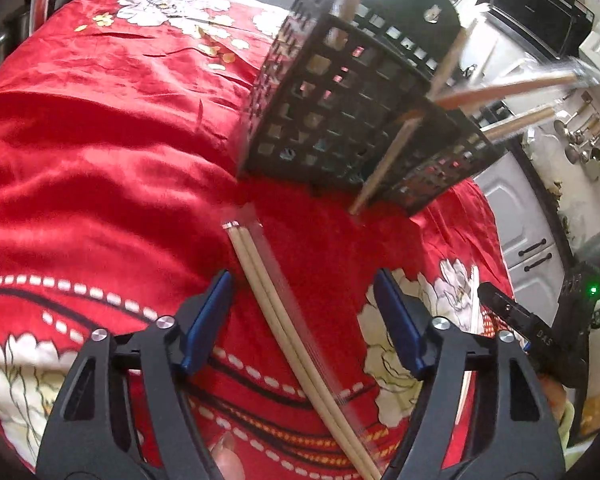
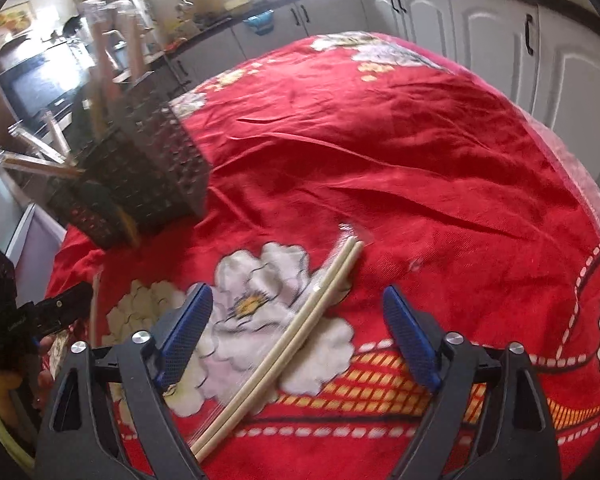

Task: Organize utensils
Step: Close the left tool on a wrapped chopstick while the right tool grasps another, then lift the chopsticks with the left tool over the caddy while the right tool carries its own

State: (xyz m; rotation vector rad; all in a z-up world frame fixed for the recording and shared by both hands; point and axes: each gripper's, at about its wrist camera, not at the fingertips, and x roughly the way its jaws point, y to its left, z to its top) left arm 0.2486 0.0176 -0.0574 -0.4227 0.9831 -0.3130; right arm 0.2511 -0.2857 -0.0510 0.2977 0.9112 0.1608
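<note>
Chopsticks [image 1: 278, 308] in a clear wrapper lie on the red cloth [image 1: 100, 160] between the blue pads of the left gripper [image 1: 302, 286], running from about 11 o'clock down to 5 o'clock in the left wrist view. The pads stand spread on both sides of the pair and do not touch it. At 1 o'clock from this pair stands a black basket [image 1: 332, 112] with square holes, and more wrapped chopsticks stick out of it, leaning to the right. At 3 o'clock, low at the edge, a part of the right gripper shows.

In the right wrist view the basket [image 2: 148, 176] is at 10 o'clock on the cloth [image 2: 380, 140]. A second pair [image 2: 300, 320] lies on a white flower print, running from 1 o'clock to 7 o'clock between the pads of the right gripper [image 2: 298, 294]. Its jaws are also spread and press on nothing. White cabinets [image 2: 480, 32] stand behind the table at 1 o'clock.
</note>
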